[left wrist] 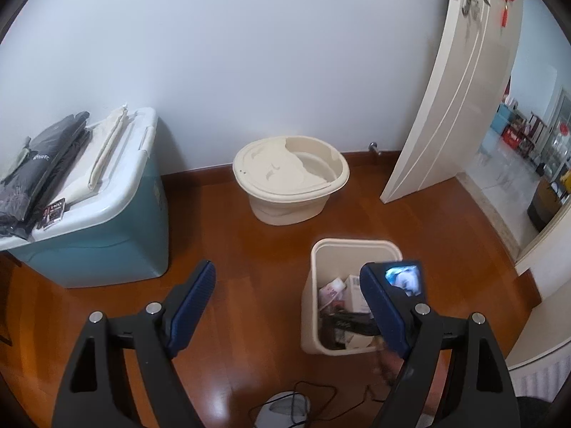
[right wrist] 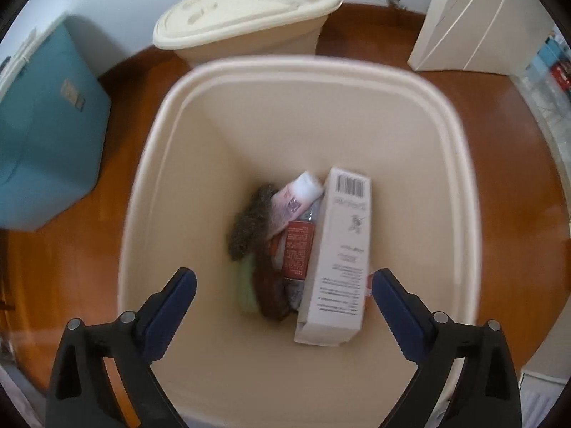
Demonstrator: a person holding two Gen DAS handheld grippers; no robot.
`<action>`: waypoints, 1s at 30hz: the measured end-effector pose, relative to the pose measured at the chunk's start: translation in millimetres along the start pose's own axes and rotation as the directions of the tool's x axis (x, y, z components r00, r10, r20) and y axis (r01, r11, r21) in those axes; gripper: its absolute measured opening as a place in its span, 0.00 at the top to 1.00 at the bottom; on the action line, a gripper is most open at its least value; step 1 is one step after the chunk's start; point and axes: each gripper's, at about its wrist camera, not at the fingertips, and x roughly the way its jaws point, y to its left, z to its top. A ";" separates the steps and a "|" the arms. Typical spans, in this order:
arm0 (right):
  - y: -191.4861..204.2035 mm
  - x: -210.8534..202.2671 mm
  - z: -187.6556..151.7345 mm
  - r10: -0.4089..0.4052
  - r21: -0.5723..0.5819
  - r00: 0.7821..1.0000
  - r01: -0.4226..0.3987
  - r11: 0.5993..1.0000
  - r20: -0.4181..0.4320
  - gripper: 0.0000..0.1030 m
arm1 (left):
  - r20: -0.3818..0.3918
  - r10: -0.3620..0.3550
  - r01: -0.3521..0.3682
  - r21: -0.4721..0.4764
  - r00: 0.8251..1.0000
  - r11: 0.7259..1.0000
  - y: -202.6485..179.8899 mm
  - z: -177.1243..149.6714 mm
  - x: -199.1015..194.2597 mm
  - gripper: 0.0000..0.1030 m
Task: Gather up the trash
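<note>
Left hand-held gripper: jaws spread wide, nothing between them; it hangs over the wooden floor, angled down, just left of the waste bin.
Right hand-held gripper: jaws spread wide, pads pressing on nothing; it points steeply down into the waste bin's mouth. The white carton lies below and between the fingertips, apart from both.
Waste bin: beige, rectangular, open-topped, standing upright on the floor. In the left wrist view its right side is partly hidden behind the left gripper's right finger.
Trash in bin: white carton with a barcode at its far end, lying lengthwise against the right side of the heap; red printed packet just left of it, touching; pink-and-white tube at the far end; dark fuzzy item on the left; pale green piece under it at the near side. Further items below are too blurred to tell.
Oval tub: cream, with a partial lid, standing by the wall beyond the bin, apart from it.
Storage box: teal body, white lid, left of the scene; folded dark and cream cloth lies on its lid.
Door: white, standing open at right.
Cable: dark, loose on the floor nearest the camera, running to a grey device.
</note>
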 end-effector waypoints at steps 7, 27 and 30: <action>-6.5 -129.5 -32.8 0.008 -0.016 0.986 -0.005 1.000 0.168 0.03 | 0.023 0.017 -0.019 0.076 1.000 0.997 -13.6 -7.0 -34.2 0.19; 44.4 -459.0 -308.2 -0.209 0.237 0.877 0.113 0.965 0.432 0.00 | -0.021 0.027 -0.025 0.063 0.999 0.998 9.3 -119.3 -260.4 0.19; 52.3 -481.5 -338.1 -0.206 0.239 0.864 0.103 0.966 0.460 0.00 | 0.003 0.036 -0.036 0.058 0.999 0.998 13.2 -128.3 -273.5 0.19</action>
